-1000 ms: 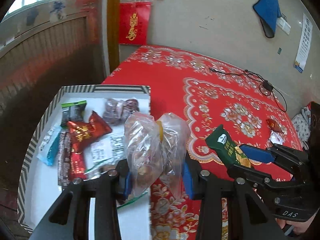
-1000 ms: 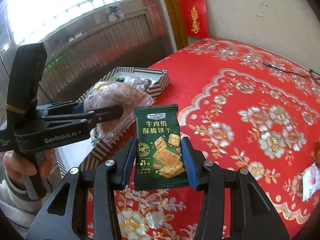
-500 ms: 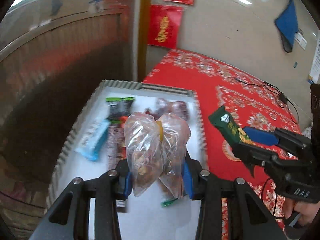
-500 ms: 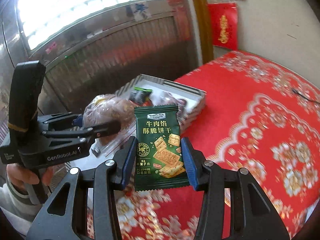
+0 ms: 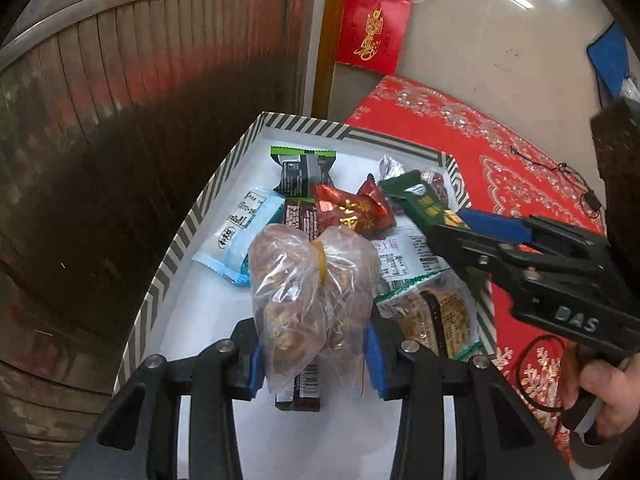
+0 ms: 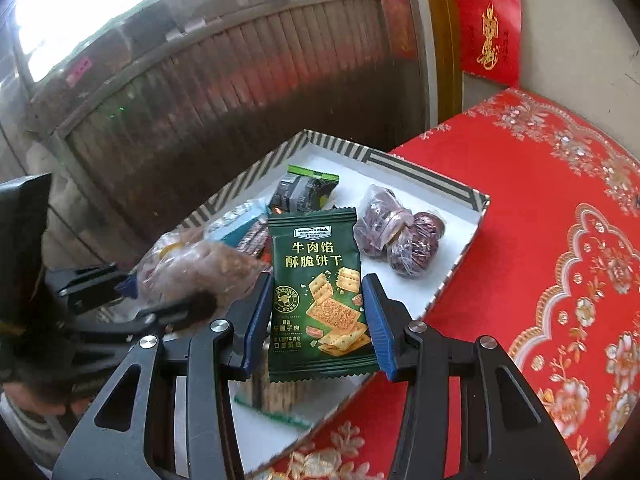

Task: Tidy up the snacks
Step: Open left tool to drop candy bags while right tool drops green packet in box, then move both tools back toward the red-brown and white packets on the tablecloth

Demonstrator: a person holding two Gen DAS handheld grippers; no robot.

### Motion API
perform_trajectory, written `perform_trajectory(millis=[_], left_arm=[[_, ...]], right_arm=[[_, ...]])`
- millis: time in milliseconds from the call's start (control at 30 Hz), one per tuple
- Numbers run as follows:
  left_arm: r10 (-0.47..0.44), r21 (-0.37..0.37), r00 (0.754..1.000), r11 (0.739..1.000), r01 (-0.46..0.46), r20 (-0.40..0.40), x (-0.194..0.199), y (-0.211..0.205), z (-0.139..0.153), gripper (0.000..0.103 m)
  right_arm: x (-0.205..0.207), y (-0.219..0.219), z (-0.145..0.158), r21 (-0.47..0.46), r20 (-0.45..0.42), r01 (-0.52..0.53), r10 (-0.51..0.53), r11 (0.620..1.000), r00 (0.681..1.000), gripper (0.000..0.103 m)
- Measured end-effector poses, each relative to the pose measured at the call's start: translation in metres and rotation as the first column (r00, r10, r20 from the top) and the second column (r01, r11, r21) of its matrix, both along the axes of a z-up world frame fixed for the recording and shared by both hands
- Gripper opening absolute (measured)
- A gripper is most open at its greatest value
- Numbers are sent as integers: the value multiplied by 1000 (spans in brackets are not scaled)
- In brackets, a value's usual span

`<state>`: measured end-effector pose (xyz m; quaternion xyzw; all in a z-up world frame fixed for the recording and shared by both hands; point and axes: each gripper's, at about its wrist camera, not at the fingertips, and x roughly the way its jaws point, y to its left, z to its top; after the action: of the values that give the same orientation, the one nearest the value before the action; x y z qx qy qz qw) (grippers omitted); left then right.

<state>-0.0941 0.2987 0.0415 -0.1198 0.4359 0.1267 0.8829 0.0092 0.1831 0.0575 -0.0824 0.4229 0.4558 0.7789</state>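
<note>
Left hand-held gripper (image 5: 314,354): clamped on clear nut bag (image 5: 312,284), over striped box (image 5: 176,256); right hand-held gripper (image 6: 316,320): clamped on green cracker packet (image 6: 320,296)

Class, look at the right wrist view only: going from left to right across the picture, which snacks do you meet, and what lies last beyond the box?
Clear bag of brown snacks → green cracker packet → clear bag of dark red fruit → red tablecloth.
</note>
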Motion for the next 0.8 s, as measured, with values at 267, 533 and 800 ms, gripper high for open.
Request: perform_trajectory(millis=[267,533,800], left_arm=[[47,6,998,999,-47,-30,1,8,-12,53],[96,123,995,988,-97,20,-2,1,3,88],[104,175,991,978,-117,81,4,-16,25,92]], right_arm=[[6,7,-15,9,-58,18,-18,1000,998,47],[-3,-16,5,81,-42,33,-30,996,999,58],[-16,-60,22,99,-11,48,-47,994,999,58]])
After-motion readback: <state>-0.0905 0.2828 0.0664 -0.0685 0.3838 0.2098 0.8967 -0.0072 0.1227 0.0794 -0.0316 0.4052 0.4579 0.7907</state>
